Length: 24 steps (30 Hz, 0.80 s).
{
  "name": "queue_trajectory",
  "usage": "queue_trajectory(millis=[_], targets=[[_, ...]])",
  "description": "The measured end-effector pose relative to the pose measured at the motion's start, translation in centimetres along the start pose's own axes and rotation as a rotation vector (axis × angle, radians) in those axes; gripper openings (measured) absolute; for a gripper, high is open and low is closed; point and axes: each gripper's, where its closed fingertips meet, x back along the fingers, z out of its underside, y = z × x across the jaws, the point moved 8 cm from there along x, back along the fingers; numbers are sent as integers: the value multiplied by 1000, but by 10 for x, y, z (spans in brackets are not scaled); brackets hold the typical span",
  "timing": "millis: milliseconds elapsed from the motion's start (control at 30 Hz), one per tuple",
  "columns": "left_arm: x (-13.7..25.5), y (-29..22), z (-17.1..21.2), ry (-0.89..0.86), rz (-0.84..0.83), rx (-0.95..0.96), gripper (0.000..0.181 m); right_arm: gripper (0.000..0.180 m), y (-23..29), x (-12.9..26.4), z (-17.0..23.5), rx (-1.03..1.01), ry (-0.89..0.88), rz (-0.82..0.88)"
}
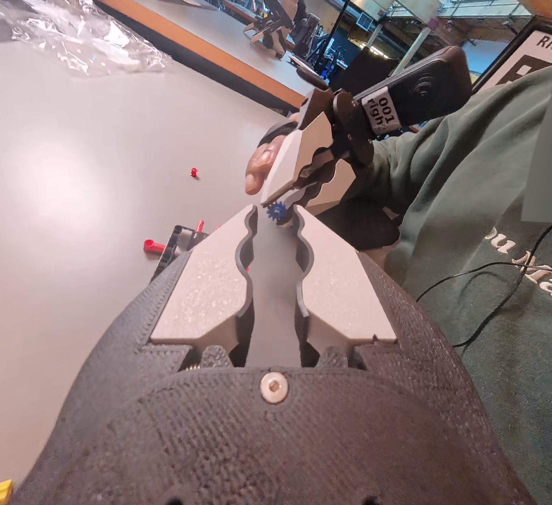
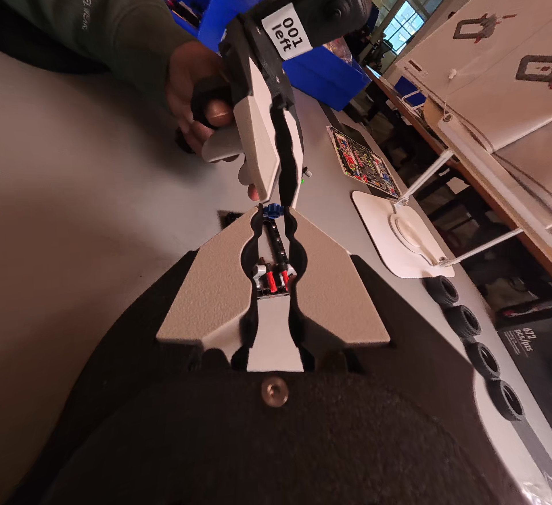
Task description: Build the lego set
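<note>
Loose red parts: a small red bush [image 1: 194,172] sits alone on the grey table [image 1: 89,147], well apart from everything; a red pin [image 1: 153,246] lies just beside the frame, not yet fitted.
Plastic bag: crumpled clear bag [image 1: 77,34] lies toward the table's far left corner, opened.
Frame: a black beam assembly [image 2: 276,252] with grey connectors and red pins lies flat on the table, under the gap between the right gripper's fingers. Only a few pieces are joined.
Left gripper: the left gripper [image 1: 275,210] has its jaws spread apart and clasps nothing; its tips reach in on either side of the gear.
Blue gear: a small blue gear [image 1: 277,210] is lifted above the table where the two tools meet, over the frame's far end.
Right gripper: the right gripper [image 2: 272,212] pinches the gear at its very tips, jaws narrowed onto it.
Instruction sheet: a printed sheet [image 2: 363,159] lies further along the table's right edge.
Tyres: four black tyres [image 2: 478,350] stand in a row near the right edge, not mounted.
Progress: I judge this an early stage; the gear looks due to go on the frame, and wheels and most parts remain.
</note>
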Motion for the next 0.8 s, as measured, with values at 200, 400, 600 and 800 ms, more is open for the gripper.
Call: queue_trajectory(millis=[200,400,600,800], targets=[[-1,-1,0,13,25,56,15,11,1,1,-1,57,8,24],[-4,1,2,17,45,147,12,11,7,-2,-4,216,46,73],[-2,2,-1,29,38,125,12,11,3,-2,-3,132,31,60],[8,12,-1,81,-37,86,12,30,-8,-1,12,-72,86,-78]])
